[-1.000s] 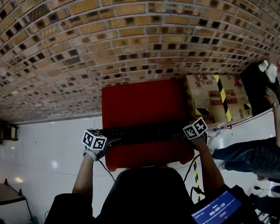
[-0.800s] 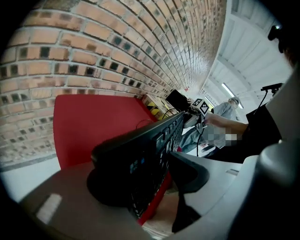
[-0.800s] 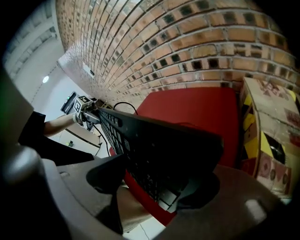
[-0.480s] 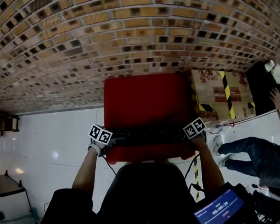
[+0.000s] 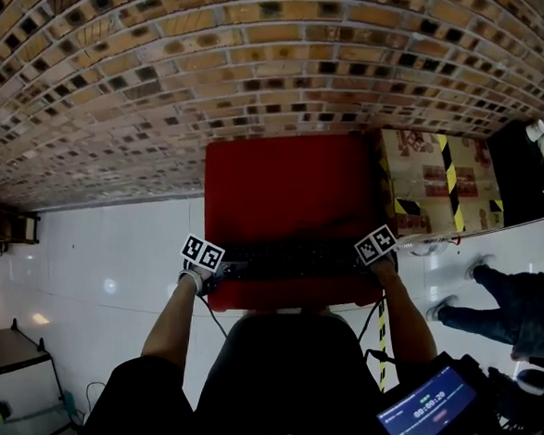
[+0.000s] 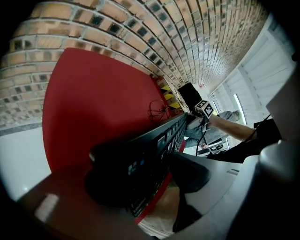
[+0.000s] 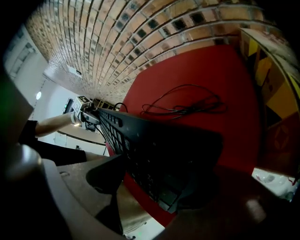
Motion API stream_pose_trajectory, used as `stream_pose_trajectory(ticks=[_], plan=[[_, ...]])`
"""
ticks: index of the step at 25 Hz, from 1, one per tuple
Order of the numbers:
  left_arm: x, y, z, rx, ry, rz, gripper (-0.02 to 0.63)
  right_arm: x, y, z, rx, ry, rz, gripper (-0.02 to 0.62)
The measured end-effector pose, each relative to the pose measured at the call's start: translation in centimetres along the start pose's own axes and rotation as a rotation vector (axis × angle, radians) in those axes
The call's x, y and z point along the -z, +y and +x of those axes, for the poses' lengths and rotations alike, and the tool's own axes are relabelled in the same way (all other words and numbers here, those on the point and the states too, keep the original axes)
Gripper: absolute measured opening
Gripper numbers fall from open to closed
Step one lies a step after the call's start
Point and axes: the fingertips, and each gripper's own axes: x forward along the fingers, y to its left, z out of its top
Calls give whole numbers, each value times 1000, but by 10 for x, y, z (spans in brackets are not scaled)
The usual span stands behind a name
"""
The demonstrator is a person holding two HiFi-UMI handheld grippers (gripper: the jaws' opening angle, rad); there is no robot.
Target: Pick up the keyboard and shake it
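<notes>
Keyboard [image 5: 292, 258] has sunk toward red table [image 5: 284, 185], ends clamped in left gripper [image 5: 222, 272] and right gripper [image 5: 368, 262], contact shadowed

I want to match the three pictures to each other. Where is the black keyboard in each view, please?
Head view: the keyboard lies crosswise just below centre, over the red table near its front edge.
Left gripper view: the keyboard runs from lower centre up toward the right.
Right gripper view: the keyboard runs from lower centre up toward the left.
Shared landmark: the red table behind it in all three views.
</notes>
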Motion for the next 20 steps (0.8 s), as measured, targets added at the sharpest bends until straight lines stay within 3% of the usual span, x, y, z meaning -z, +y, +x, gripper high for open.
stream_pose_trajectory(ticks=[11, 20], plan=[[1, 33, 17, -2, 35, -122, 328, -11, -16, 22, -4, 73, 42, 330], [-1, 40, 17, 11, 73, -153, 333, -13, -16, 27, -26, 101, 59, 321]])
